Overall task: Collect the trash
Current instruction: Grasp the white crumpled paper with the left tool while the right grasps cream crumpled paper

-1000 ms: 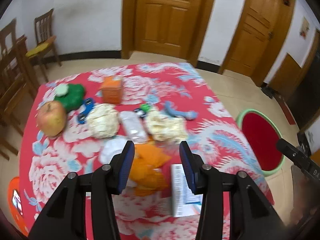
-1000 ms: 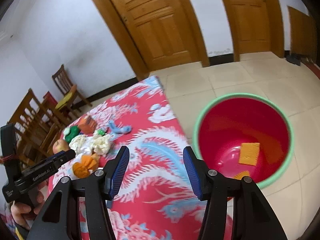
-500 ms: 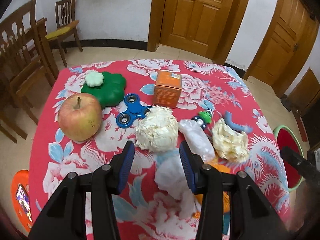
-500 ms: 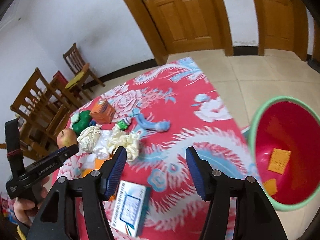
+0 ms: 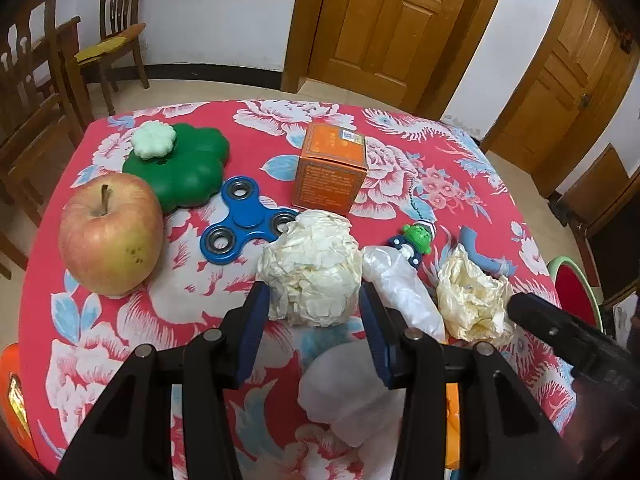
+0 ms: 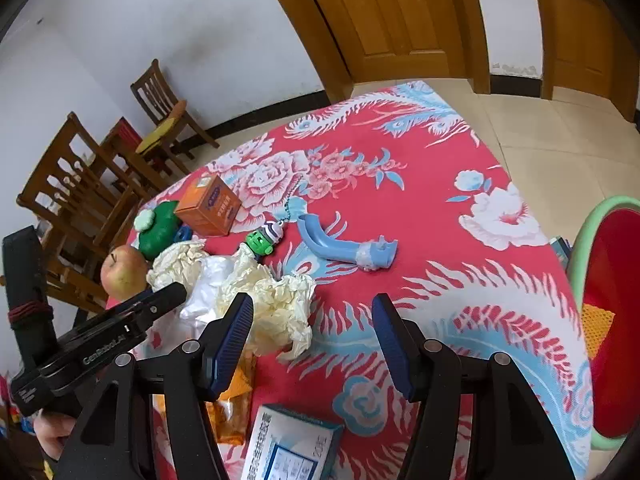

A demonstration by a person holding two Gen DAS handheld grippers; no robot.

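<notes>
Left gripper point(image 5: 311, 332), jaws parted and empty, bracketing crumpled paper ball point(image 5: 310, 272) on surface point(image 5: 400, 136). Right gripper point(image 6: 312, 340), jaws wide and empty, beside second paper wad point(image 6: 276, 304). Best lowered astride the ball before closing; bin point(image 6: 612, 320) at right.

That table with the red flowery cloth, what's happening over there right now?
A person is clearing trash off the table with a handheld gripper in each hand. The left gripper has its jaws open around a crumpled paper ball, not yet squeezing it. The right gripper hangs empty beside a second paper wad. The red bin beside the table already holds orange scraps. An apple, a blue spinner and an orange box sit untouched.
</notes>
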